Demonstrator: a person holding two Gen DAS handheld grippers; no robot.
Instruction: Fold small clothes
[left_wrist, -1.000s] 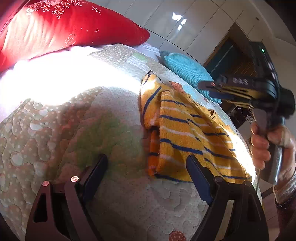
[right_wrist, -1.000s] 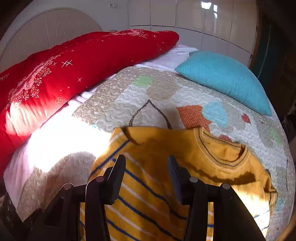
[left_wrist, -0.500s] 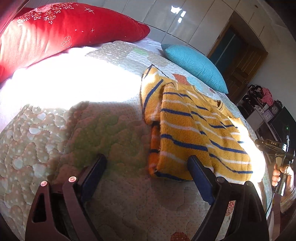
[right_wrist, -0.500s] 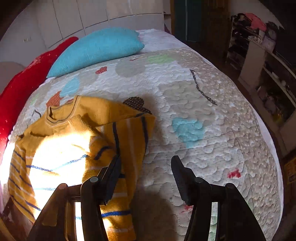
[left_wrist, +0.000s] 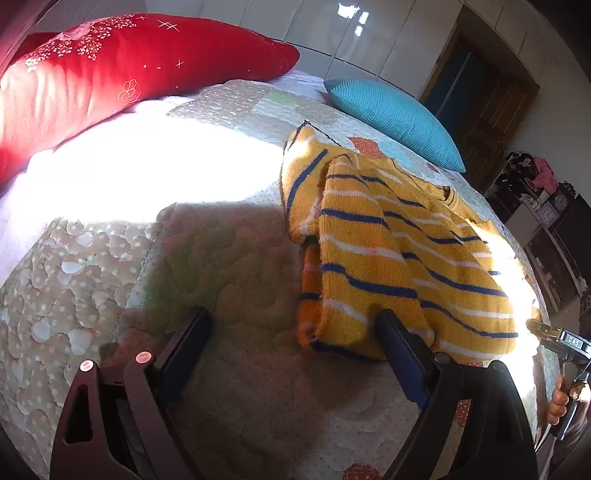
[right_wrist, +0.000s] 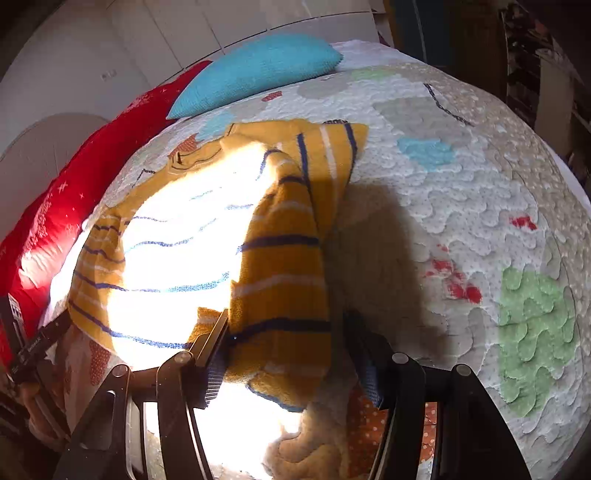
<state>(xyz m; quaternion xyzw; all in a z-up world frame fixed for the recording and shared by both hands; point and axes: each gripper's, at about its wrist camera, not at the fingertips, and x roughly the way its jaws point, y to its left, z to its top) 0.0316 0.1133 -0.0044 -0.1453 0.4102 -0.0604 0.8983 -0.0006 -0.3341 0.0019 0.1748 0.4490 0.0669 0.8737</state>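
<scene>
- The long red embroidered bolster pillow (left_wrist: 122, 70) lies along the far left edge of the bed, well apart from the work and out of the way.
- The pale quilted patchwork bedspread (left_wrist: 92, 266) serves as the folding surface; a strong patch of sunlight washes out part of it.
- The left gripper (left_wrist: 291, 328) hovers low over the bedspread with its jaws spread wide and nothing between them. Its right finger (left_wrist: 399, 347) stands just at the hem, probably placed to take that near edge.
- The small yellow knitted sweater with blue and white stripes (left_wrist: 388, 251) lies mid-bed, one sleeve already folded in over the body on each side, so the fold looks partly done.
- The teal knitted cushion (left_wrist: 395, 118) sits beyond the sweater's collar, not touching it.
- The right gripper (right_wrist: 288, 350) is at the sweater's opposite side, jaws apart, with the folded sleeve end (right_wrist: 280, 332) lying between them. The fingers do not appear to be clamping it; the grip likely comes next.
</scene>
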